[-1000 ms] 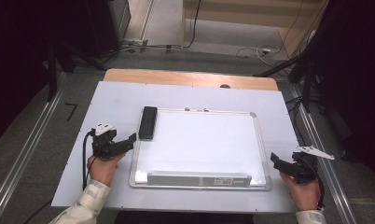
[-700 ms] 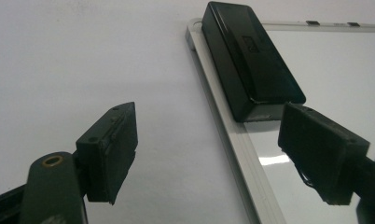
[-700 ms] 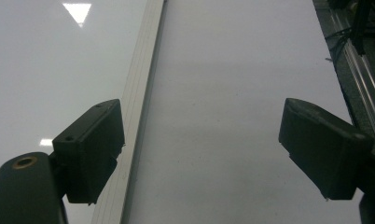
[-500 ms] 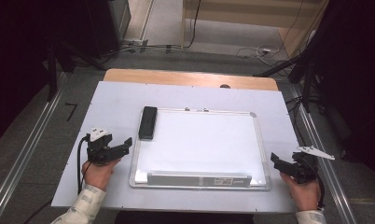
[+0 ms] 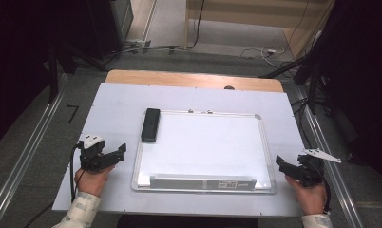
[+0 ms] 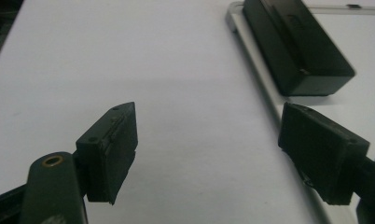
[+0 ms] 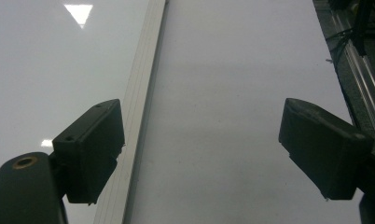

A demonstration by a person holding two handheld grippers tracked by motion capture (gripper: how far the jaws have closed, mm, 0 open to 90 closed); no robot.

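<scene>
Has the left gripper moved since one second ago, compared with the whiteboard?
Yes. The left gripper has drawn back from the whiteboard frame, toward the table's left edge and a little nearer the person. The black eraser kept its place.

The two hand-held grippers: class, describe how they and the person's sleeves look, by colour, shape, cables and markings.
Both the left gripper and the right gripper are black, each with two blocky black jaws. A pale three-cornered plate tops each one, and a black cable trails from each. A brass-coloured ring marks one jaw arm in each gripper view. The person wears light-coloured sleeves.
</scene>
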